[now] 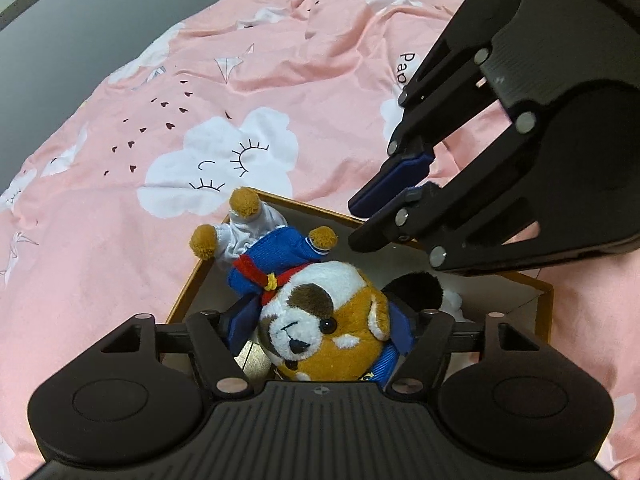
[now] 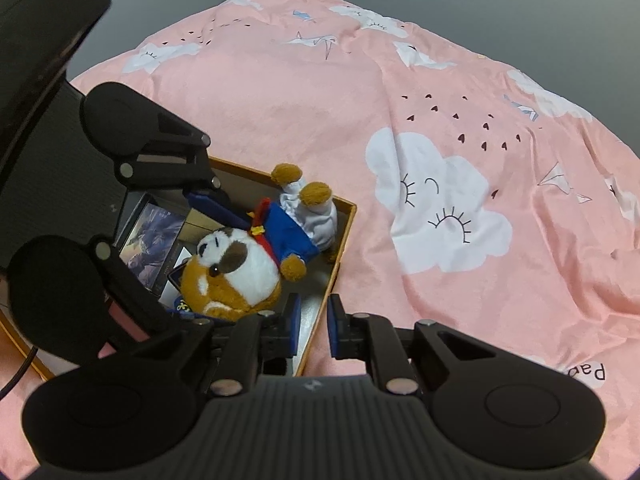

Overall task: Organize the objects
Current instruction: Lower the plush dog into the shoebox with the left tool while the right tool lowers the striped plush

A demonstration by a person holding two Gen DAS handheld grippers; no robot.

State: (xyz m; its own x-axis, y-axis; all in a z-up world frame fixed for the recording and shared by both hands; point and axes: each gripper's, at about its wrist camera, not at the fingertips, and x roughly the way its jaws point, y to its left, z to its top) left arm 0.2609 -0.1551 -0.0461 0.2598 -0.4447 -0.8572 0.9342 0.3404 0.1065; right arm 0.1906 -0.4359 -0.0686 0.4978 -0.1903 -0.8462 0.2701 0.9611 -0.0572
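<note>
Your left gripper (image 1: 320, 332) straddles the head of the plush dog (image 1: 320, 312), jaws spread wide, one blue pad on each side of the head. Whether the pads press on the fur is hard to tell; they look to stand just clear of it, so you appear to hold nothing. The dog lies inside the cardboard box (image 2: 344, 232) on the pink duvet (image 1: 160, 120), on top of a printed carton (image 2: 154, 240). Its long axis runs away from your left fingers: head at the pads, blue jacket next, brown feet up at the far corner of the box. Your right gripper (image 2: 312, 326) is nearly closed and empty, hovering over the near box wall, beside the dog and farther from it. The left hand is the nearer one.
</note>
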